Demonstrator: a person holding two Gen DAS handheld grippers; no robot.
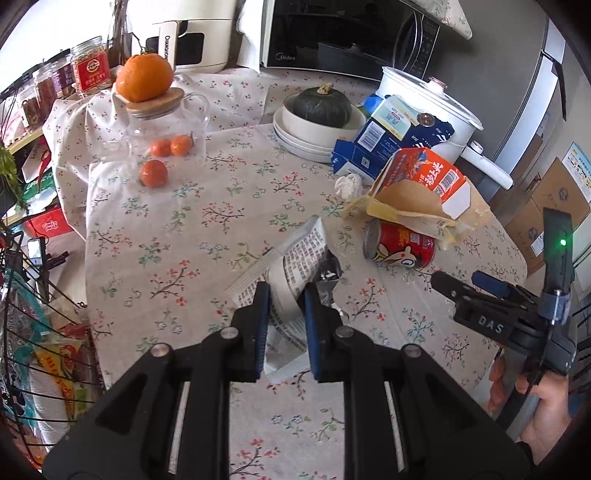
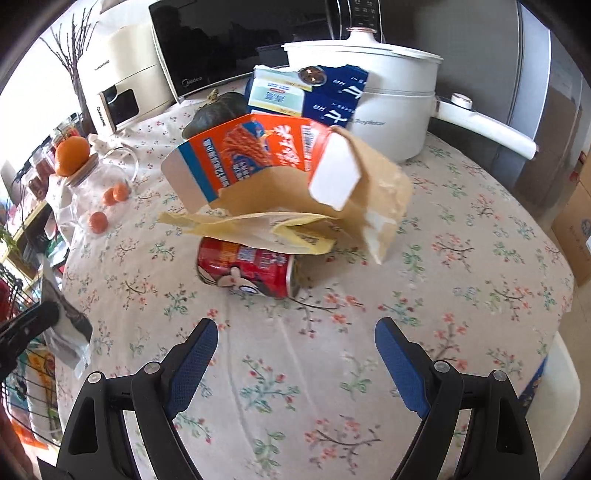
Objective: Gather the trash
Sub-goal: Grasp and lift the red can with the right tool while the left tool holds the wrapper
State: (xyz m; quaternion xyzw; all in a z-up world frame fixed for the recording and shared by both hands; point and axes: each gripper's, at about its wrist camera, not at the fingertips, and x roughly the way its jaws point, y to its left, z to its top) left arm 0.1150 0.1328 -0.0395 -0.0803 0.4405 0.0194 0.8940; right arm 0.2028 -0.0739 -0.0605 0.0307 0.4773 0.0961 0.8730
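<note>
My left gripper [image 1: 288, 295] is shut on a crumpled silver printed wrapper [image 1: 299, 247], lifted just above the floral tablecloth [image 1: 184, 258]. In the right wrist view that wrapper [image 2: 70, 332] hangs at the far left. A red can [image 2: 247, 271] lies on its side under a yellow-brown paper bag [image 2: 258, 225] and a torn orange carton [image 2: 258, 158]. My right gripper [image 2: 295, 325] is open, with nothing between its fingers, a short way in front of the can. A torn blue carton [image 1: 388, 133] and a crumpled white tissue [image 1: 348, 185] lie behind.
A black wire basket [image 1: 22, 295] holding packaging stands off the table's left edge. On the table are a glass jar [image 1: 166, 125] topped by an orange, loose mandarins [image 1: 153, 173], a pumpkin in stacked bowls [image 1: 317, 129] and a white pot [image 2: 369, 92]. A microwave [image 1: 332, 33] stands behind.
</note>
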